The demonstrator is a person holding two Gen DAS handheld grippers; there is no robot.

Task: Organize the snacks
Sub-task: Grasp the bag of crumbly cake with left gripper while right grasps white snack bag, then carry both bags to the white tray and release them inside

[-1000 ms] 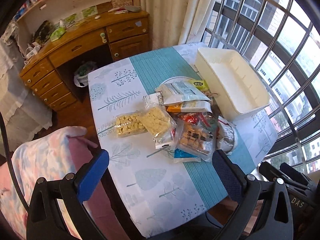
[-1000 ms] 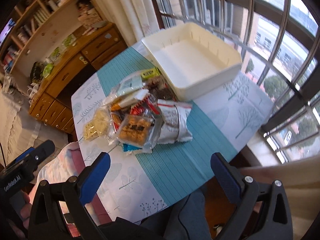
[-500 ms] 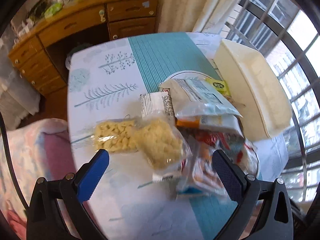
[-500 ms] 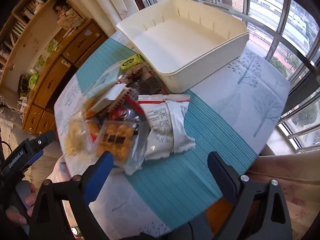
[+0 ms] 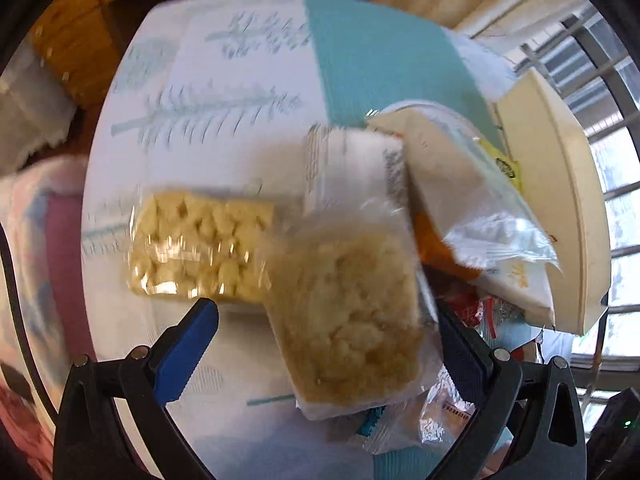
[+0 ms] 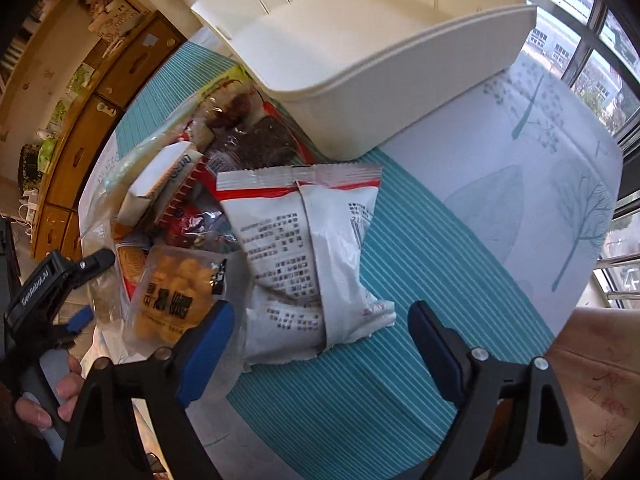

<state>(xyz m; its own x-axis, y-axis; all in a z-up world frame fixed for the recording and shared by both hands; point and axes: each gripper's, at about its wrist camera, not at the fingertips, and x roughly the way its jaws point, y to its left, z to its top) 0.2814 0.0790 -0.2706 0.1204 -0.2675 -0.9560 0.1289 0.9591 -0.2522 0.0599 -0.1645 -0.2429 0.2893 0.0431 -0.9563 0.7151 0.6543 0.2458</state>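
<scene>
A heap of snack packs lies on the table beside an empty white bin [image 6: 380, 60]. My left gripper [image 5: 324, 348] hangs open just over a clear pack of pale crumbly snack [image 5: 344, 320], which sits between its blue fingers with the pads off it. A clear pack of yellow puffs [image 5: 200, 248] lies to its left. My right gripper [image 6: 320, 356] straddles the near end of a white and red snack bag [image 6: 308, 256]. Its jaws are closing, and the right pad still stands apart from the bag. The left gripper [image 6: 90, 288] shows at the pile's left edge.
The bin [image 5: 560, 200] stands against the pile's far side, near the window bars. A pack of brown biscuits [image 6: 172, 292] and a white pouch [image 5: 452, 184] lie in the heap. A hand [image 6: 52, 392] holds the left gripper's handle. A wooden desk [image 6: 80, 128] stands beyond the table.
Both grippers have dropped towards the snack pile, which now fills each view. The right gripper's fingers stand a little closer together than before.
</scene>
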